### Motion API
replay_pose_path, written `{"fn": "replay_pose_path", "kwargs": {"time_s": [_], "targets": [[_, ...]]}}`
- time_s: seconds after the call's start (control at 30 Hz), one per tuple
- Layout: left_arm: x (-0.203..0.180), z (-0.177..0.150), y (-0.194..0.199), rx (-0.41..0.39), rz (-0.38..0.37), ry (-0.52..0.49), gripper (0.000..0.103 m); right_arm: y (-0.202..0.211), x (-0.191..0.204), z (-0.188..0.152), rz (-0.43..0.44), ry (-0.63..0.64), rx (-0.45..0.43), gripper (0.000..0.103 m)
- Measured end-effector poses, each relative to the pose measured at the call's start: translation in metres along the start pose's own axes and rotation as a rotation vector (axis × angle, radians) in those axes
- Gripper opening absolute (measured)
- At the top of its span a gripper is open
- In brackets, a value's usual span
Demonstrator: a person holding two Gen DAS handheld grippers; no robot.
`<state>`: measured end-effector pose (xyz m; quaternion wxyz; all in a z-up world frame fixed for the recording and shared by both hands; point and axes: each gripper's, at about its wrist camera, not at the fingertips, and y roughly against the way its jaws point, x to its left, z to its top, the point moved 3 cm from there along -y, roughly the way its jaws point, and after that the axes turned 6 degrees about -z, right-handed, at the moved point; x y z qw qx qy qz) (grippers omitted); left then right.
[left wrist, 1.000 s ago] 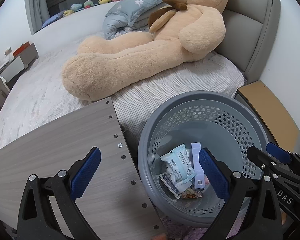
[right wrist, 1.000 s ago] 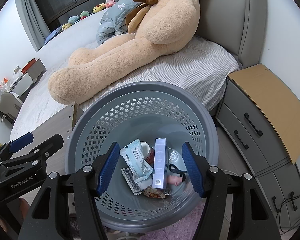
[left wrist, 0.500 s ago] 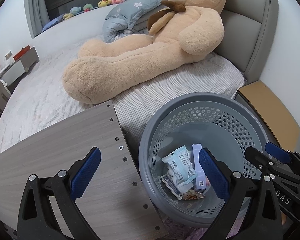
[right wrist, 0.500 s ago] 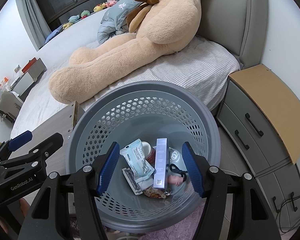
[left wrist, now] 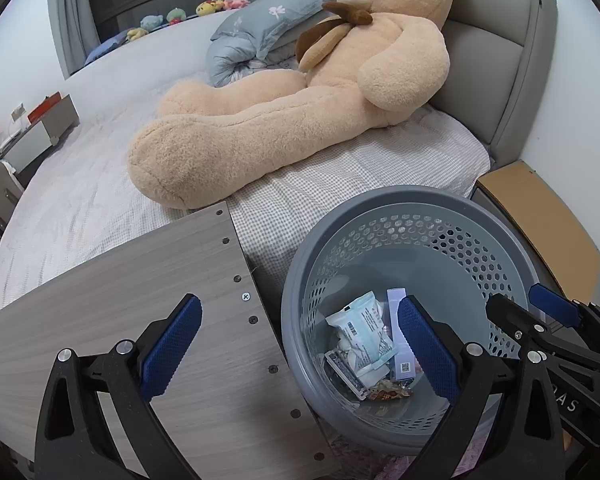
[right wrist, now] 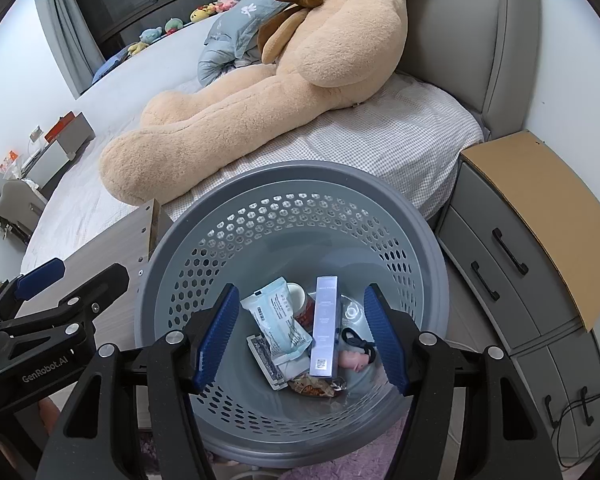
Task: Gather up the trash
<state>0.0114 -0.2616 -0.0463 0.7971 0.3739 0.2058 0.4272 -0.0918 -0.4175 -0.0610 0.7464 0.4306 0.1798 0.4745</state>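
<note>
Currently, L hand-held gripper (left wrist: 300, 350) is open w/ nothing between its pads; its body, frame lower left in R wrist view, reads "GenRobot.AI". R hand-held gripper (right wrist: 300, 336) also open, above grey basket (right wrist: 168, 264). Trash at basket btm, frame centre: QR-coded box (right wrist: 324, 328), barcoded pouch (right wrist: 278, 322).
</note>
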Motion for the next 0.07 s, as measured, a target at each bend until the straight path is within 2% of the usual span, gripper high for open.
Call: {"fn": "replay_pose_path", "kwargs": {"time_s": [0.07], "targets": [[-0.0001, 0.0006, 0.0000, 0.000, 0.000, 0.000, 0.097, 0.0000, 0.0002, -0.0001, 0.000, 0.000, 0.000, 0.062]]}}
